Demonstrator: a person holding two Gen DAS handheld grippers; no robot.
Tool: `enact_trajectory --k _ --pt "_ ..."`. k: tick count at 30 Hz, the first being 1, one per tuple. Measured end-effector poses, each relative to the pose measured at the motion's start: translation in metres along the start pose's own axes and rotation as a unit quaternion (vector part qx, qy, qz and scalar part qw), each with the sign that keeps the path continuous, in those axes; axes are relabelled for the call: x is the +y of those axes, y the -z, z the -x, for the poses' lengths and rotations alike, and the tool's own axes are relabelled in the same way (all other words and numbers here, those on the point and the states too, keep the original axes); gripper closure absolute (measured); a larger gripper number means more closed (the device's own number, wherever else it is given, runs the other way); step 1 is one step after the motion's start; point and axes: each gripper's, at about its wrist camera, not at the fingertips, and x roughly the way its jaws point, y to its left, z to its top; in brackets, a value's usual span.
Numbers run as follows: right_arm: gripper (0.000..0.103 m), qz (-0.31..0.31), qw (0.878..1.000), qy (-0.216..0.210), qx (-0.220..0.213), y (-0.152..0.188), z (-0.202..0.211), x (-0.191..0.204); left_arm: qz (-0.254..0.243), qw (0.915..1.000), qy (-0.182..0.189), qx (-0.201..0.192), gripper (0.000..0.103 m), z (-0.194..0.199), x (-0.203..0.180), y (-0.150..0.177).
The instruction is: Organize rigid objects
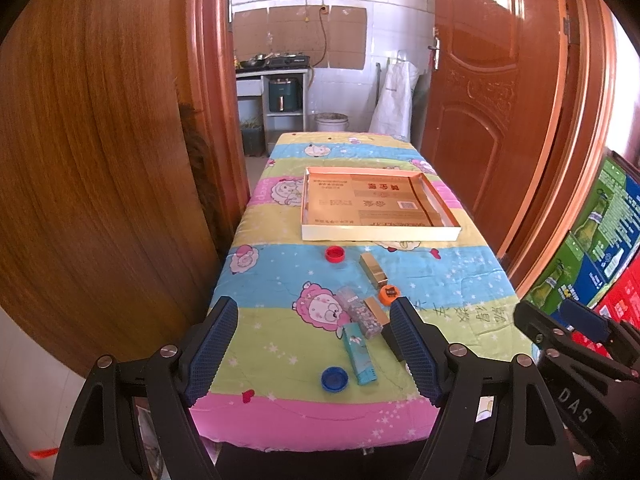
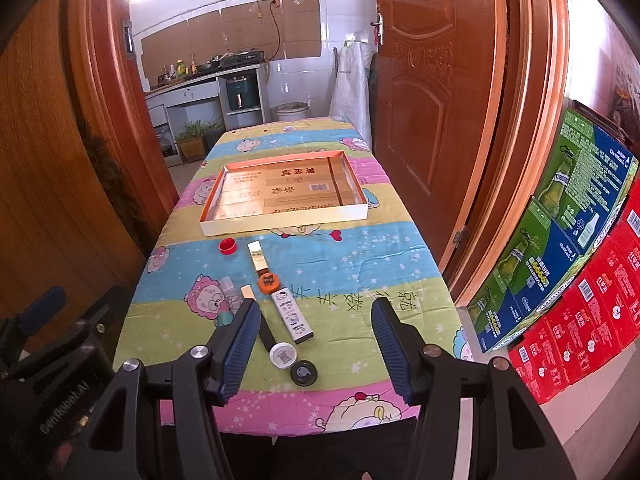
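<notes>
Across the cartoon-print quilted cloth on the long table (image 1: 280,264), nothing looked sorted yet: the shallow cream cardboard tray (image 1: 380,234) lay bare, while the red bottle cap (image 1: 334,255), gold rectangular box (image 1: 373,270), orange cap (image 1: 389,294), teal carton (image 1: 360,354) and blue cap (image 1: 334,379) sat scattered nearer. Left gripper (image 1: 314,350) and right gripper (image 2: 316,346) both hovered over the near edge, spread wide, holding and touching nothing.

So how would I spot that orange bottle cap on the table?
Start at the shallow cardboard tray on the cartoon tablecloth. Just nearer lies a gold box, and the orange cap sits at its near end. It alone is orange, with a dark picture on top.
</notes>
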Motion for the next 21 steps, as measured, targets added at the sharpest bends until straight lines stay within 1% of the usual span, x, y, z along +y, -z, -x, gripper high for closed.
enact_trajectory --k 3,6,8,10,12,15,18,21 --pt "0.046 -0.006 1.0 -0.008 0.008 0.002 -0.008 -0.007 0.009 0.9999 0.004 0.005 0.023 -0.005 0.006 0.0" --pt "0.046 -0.002 0.999 -0.035 0.019 0.009 -0.023 -0.011 0.005 0.9999 0.003 0.008 0.023 -0.015 0.009 0.002" --pt "0.046 0.009 0.998 -0.055 0.027 0.017 -0.033 -0.01 0.001 0.9999 0.005 0.011 0.023 -0.023 0.01 0.006" --pt "0.046 0.033 0.997 -0.068 0.035 0.032 -0.048 -0.006 -0.001 0.9997 0.017 0.019 0.023 -0.035 0.013 0.014" --pt "0.046 0.052 0.996 -0.066 0.042 0.043 -0.059 -0.004 -0.006 0.9992 0.03 0.024 0.023 -0.047 0.015 0.024" --pt "0.046 0.07 0.994 -0.066 0.053 0.058 -0.076 -0.001 -0.022 0.9983 0.04 0.036 0.023 -0.064 0.014 0.041" --pt "0.046 0.076 0.993 -0.07 0.062 0.067 -0.088 -0.003 -0.042 0.9972 0.036 0.05 0.023 -0.08 0.009 0.058" --pt "0.046 0.078 0.992 -0.068 0.071 0.073 -0.098 -0.007 -0.04 0.996 0.038 0.07 0.028 -0.097 0.01 0.072"
